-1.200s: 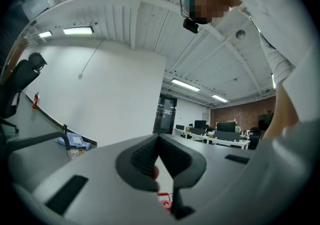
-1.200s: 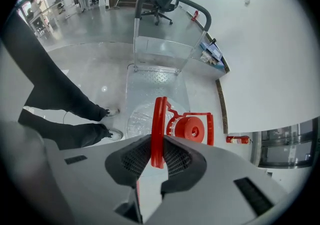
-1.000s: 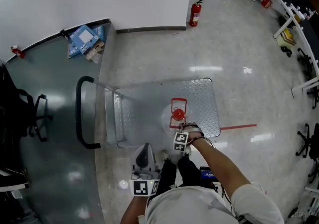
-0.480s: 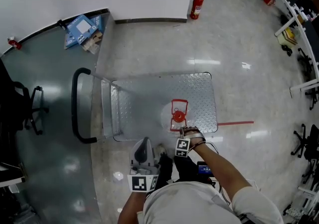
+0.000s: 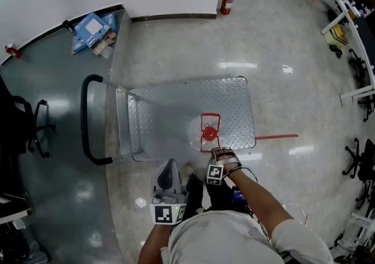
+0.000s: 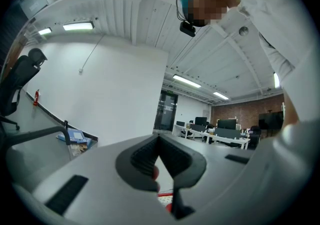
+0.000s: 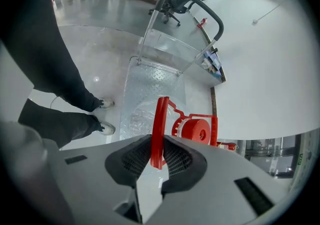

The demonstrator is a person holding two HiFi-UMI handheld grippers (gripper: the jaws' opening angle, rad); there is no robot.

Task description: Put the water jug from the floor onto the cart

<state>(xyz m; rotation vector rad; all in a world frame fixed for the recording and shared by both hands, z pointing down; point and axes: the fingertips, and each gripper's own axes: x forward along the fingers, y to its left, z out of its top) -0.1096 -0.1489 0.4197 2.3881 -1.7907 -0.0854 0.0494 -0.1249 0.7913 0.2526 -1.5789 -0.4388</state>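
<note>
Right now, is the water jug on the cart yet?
Nearly. The water jug is off the floor and over the cart deck. The right tongs grip its red handle. I can't tell if it rests there yet. Left: set it down and let go.

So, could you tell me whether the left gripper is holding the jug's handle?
No, the left gripper is shut on nothing; the right gripper clamps the red handle.

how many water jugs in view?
1. The clear water jug with a red cap is over the cart deck, near the person's side, its red handle clamped in the right gripper. None elsewhere, though the person's body hides some floor.
</note>
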